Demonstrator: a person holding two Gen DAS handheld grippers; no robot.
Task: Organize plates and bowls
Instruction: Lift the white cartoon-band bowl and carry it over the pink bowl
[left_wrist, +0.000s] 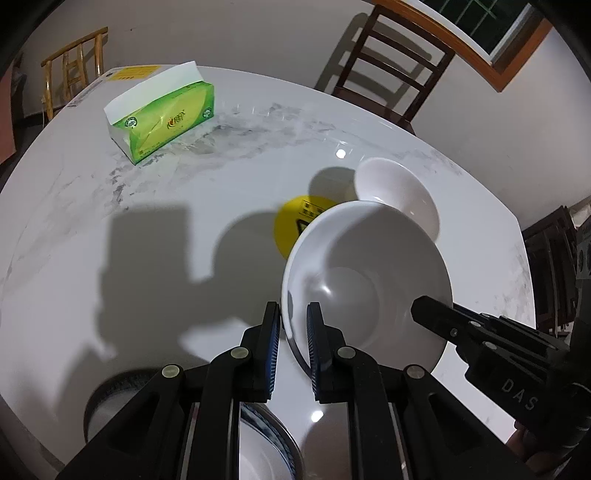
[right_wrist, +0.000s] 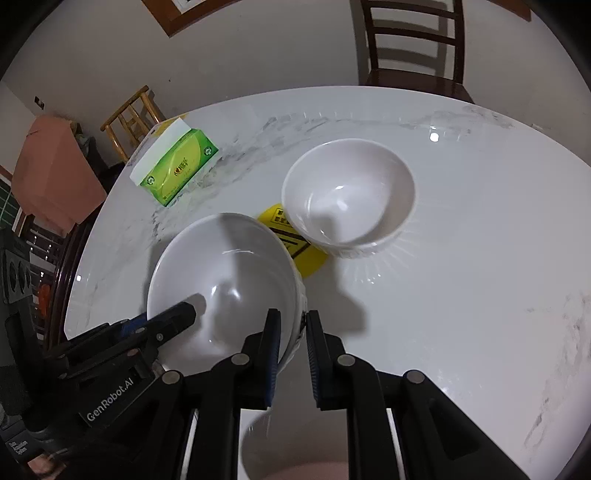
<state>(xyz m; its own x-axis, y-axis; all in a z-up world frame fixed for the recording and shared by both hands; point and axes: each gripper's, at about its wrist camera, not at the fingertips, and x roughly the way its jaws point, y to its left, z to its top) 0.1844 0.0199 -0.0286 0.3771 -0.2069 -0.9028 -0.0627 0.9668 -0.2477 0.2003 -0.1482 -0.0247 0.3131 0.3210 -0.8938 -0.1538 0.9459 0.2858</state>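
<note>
Two grippers carry one white bowl (right_wrist: 221, 280) above the marble bench (right_wrist: 480, 258), each clamped on its rim from opposite sides. The left gripper (left_wrist: 292, 347) has its fingers (left_wrist: 271, 350) pinched on the near wall of the bowl; the right gripper (right_wrist: 291, 354) has its fingers (right_wrist: 272, 354) pinched on the wall nearest its own camera. A second white bowl (right_wrist: 349, 195) stands on the bench just beyond, beside a yellow sticker (right_wrist: 295, 240); a green tissue pack (right_wrist: 177, 170) lies well apart. Likely step: nesting the carried bowl into the standing one. To do it well, both hands should keep the rim level, centre the bowl over the other, lower together, and release only once it is seated.
</note>
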